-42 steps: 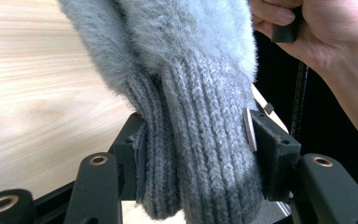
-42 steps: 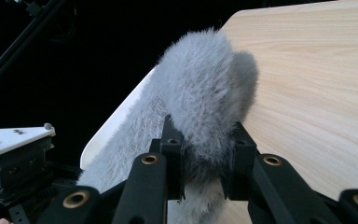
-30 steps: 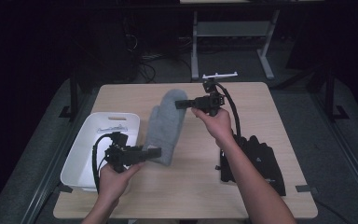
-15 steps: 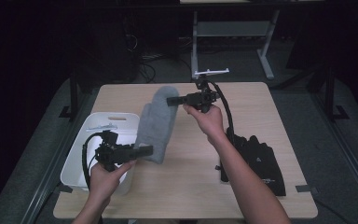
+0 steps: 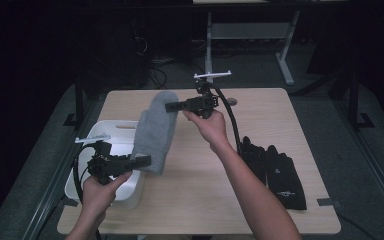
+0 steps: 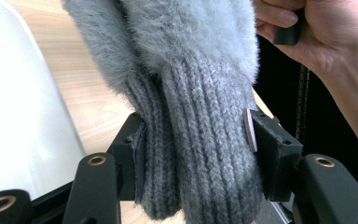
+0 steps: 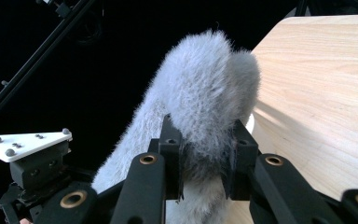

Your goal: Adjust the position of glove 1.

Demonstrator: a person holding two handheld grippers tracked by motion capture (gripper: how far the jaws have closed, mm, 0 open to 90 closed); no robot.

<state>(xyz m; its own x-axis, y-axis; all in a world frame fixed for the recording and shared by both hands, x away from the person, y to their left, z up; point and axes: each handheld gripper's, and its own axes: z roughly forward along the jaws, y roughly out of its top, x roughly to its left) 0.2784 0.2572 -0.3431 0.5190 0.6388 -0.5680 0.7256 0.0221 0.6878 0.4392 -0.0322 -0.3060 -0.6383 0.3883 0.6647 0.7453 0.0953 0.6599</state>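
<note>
Since the earlier high-view frames, both grippers and the grey mitten (image 5: 155, 131) between them have shifted toward the left of the frame and lifted slightly; the mitten, which lay lower over the table centre, now hangs with its lower end over the edge of the white bin.

High view: mitten stretched between the two grippers, left of frame centre, above the wooden table (image 5: 260, 200). Right gripper (image 5: 169, 106) at upper centre, jaws closed on the mitten's fluffy tip. Left gripper (image 5: 147, 160) at lower left, jaws clamped on the cuff end. White bin (image 5: 97, 137) on the table at left, partly under the mitten. Black gloves (image 5: 275, 170) lie flat at the right of the table, well apart from the mitten.

Left gripper view: ribbed knit cuff of the mitten (image 6: 200, 140) fills the centre, pinched between the two black jaws, both pads pressing on the knit. Fluffy part rises to the top of the frame. White bin wall (image 6: 23, 121) at left, table surface between it and the cuff. Right hand (image 6: 326, 46) at upper right.

Right gripper view: fluffy mitten tip (image 7: 205, 93) at centre, squeezed between the jaws, fur bulging above them. Table (image 7: 321, 107) at right. Left gripper's grey plate (image 7: 25, 142) at lower left.
</note>
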